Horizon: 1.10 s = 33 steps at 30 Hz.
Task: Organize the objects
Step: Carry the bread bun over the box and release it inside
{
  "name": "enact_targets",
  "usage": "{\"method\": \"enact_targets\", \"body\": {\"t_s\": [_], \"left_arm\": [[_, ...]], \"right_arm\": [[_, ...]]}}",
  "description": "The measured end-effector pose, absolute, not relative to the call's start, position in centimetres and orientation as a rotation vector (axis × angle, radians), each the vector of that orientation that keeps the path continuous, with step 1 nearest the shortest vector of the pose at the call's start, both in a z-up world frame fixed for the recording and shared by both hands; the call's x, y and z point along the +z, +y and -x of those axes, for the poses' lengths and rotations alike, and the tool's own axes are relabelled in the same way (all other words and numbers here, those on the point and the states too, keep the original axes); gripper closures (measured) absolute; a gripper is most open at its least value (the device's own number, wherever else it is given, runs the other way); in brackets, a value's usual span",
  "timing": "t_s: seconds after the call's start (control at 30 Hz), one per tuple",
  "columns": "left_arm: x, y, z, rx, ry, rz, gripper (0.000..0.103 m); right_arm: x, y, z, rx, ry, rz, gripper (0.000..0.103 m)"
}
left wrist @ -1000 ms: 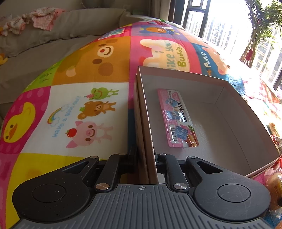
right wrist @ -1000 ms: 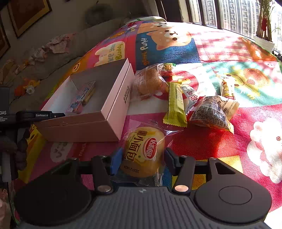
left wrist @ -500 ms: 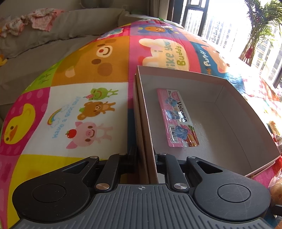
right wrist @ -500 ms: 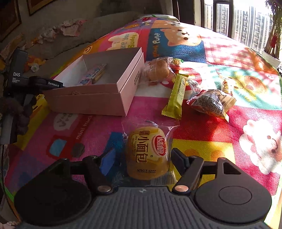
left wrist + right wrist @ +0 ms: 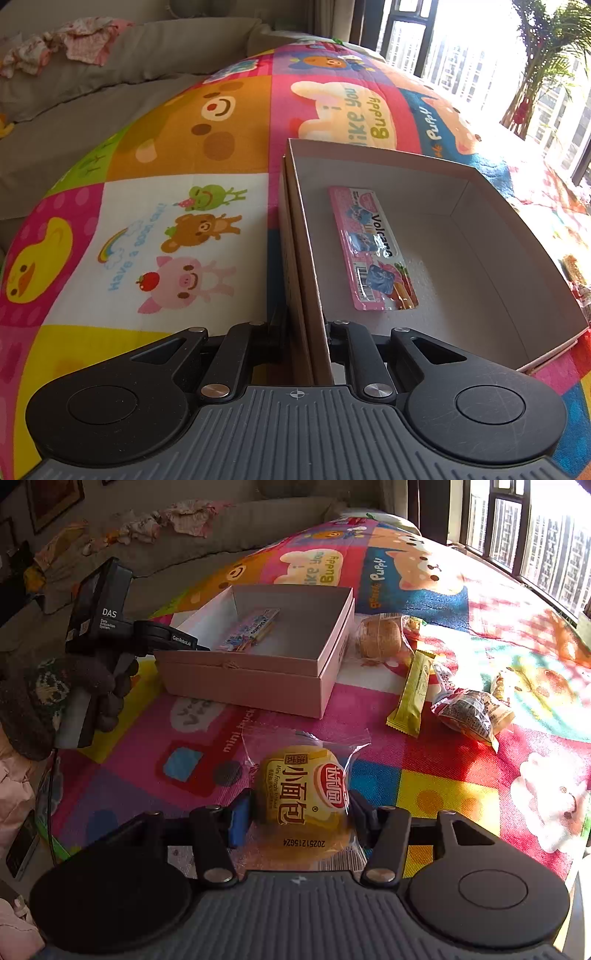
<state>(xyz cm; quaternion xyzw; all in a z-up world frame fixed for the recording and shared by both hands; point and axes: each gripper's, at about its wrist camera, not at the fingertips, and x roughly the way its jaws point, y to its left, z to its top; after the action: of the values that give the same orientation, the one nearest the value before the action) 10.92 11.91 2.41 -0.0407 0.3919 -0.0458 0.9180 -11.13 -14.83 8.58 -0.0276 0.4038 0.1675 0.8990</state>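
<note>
Right gripper [image 5: 299, 812] sits higher than a second ago and rolled a bit, bun [image 5: 303, 794] now off the mat [image 5: 461, 775]; more of the box [image 5: 255, 686] interior shows. Jaws closing, pads pressing the bun's wrapper on both sides. Left gripper [image 5: 306, 332] unchanged, clamped on the box's near wall. Surface is a bright cartoon-patchwork mat, grey sofa [image 5: 110, 74] behind, sunlit windows [image 5: 535, 535] to the right. Bun: round, yellow label with red logo, clear crinkly wrapper. Pink snack pack [image 5: 373, 251] lies flat in the box; other snacks [image 5: 469, 709] loose on the mat beside the box.
</note>
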Motion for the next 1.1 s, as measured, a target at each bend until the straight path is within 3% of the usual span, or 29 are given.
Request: {"method": "enact_targets", "body": {"t_s": [0.2,0.37,0.67,0.73,1.1], "left_arm": [[2.3,11.9,-10.9,-0.100,0.809,0.094,0.089],[2.3,11.9,-10.9,-0.102,0.808,0.096,0.088],[2.2,12.4,-10.7,-0.125,0.808,0.129,0.086],[2.2,12.4,-10.6,-0.128,0.808,0.127,0.086],[2.3,12.1,-10.3,-0.133,0.807,0.107,0.086]], "right_arm": [[17.2,-14.3,9.9,0.406,0.633,-0.009,0.049],[20.1,-12.5,6.6,0.434,0.561,-0.049,0.049],[16.0,-7.9,-2.2,0.358,0.637,-0.074,0.048],[14.9,-7.8,-3.3,0.341,0.682,-0.098,0.036],[13.3,-17.9,-1.7,0.147,0.677,-0.109,0.027]]}}
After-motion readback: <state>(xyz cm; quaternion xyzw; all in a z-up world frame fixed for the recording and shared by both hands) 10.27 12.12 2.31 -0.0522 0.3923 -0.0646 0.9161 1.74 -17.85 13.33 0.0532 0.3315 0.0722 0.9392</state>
